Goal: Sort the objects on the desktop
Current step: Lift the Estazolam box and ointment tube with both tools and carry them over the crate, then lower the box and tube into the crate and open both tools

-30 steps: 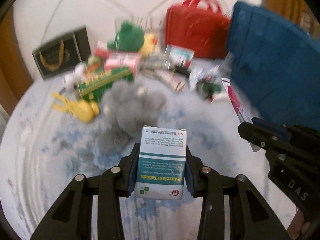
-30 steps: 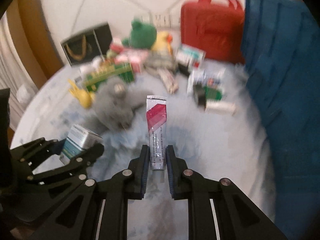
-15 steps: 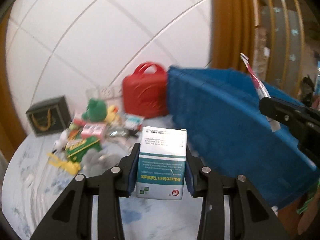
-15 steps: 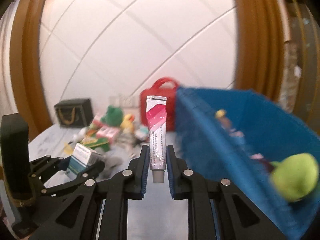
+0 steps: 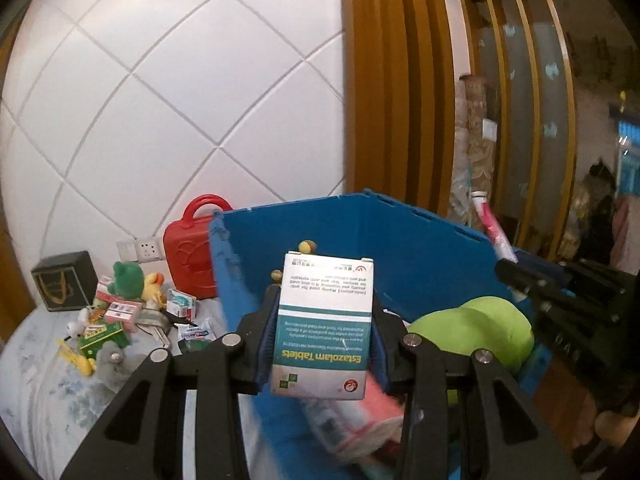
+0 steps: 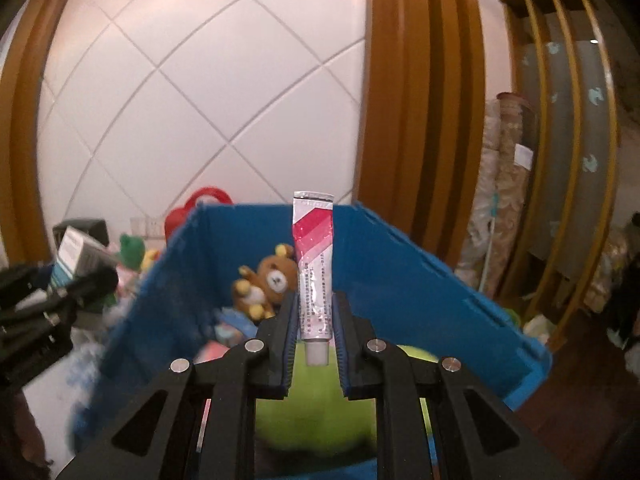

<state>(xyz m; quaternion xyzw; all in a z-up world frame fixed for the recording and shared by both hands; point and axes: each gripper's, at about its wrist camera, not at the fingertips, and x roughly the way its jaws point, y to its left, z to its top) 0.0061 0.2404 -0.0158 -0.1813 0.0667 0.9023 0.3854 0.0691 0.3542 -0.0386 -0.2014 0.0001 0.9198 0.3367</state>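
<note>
**Both grippers now hanging over the blue bin**

Both grippers are now hanging over the blue bin (image 6: 420,280), having risen from the table (image 5: 36,380) since a second ago. Inside the bin, a green plush (image 5: 476,332) and a brown bear (image 6: 272,280) are lying. Left gripper (image 5: 322,350) is clamping the tablet box (image 5: 325,326) upright between closed fingers. Right gripper (image 6: 314,342) is pinching the pink tube (image 6: 314,264), cap down.

The left gripper (image 5: 322,336) is level, both fingers clamped flat against the sides of what it carries. The right gripper (image 6: 316,316), just to its right, points the same way, fingers pinched narrowly, nearly parallel.
</note>
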